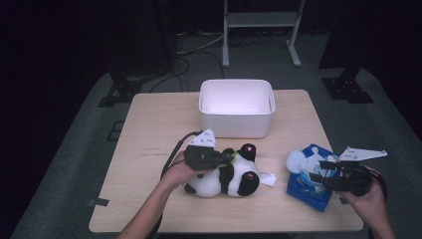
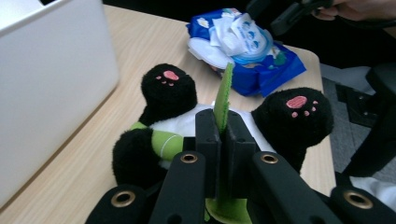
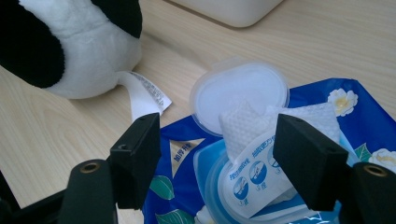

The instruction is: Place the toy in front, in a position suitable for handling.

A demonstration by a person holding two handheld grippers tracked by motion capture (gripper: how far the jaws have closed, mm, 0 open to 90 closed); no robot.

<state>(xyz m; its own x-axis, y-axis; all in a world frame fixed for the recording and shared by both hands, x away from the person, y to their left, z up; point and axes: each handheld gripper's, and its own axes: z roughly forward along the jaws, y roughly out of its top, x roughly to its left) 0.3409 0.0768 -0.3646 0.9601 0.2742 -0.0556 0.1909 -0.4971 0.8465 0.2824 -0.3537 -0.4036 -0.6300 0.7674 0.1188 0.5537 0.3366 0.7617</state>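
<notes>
Left gripper (image 2: 223,140): jaws clamped on the green strip (image 2: 224,95) of the panda plush (image 1: 226,174), frame centre. Right gripper (image 3: 219,158): jaws wide, straddling the wipe (image 3: 247,121) sticking from the blue wipes pack (image 1: 311,184), lower right. Likely step: extracting a wipe. Next: close on it, pull upward.

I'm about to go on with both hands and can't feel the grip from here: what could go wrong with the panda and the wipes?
1. The left gripper is shut only on the thin green strip of the panda; lifting may let it slip out or strain it.
2. The right gripper is open around the wipe standing out of the wipes pack; pulling may drag the unheld pack across the table.
</notes>
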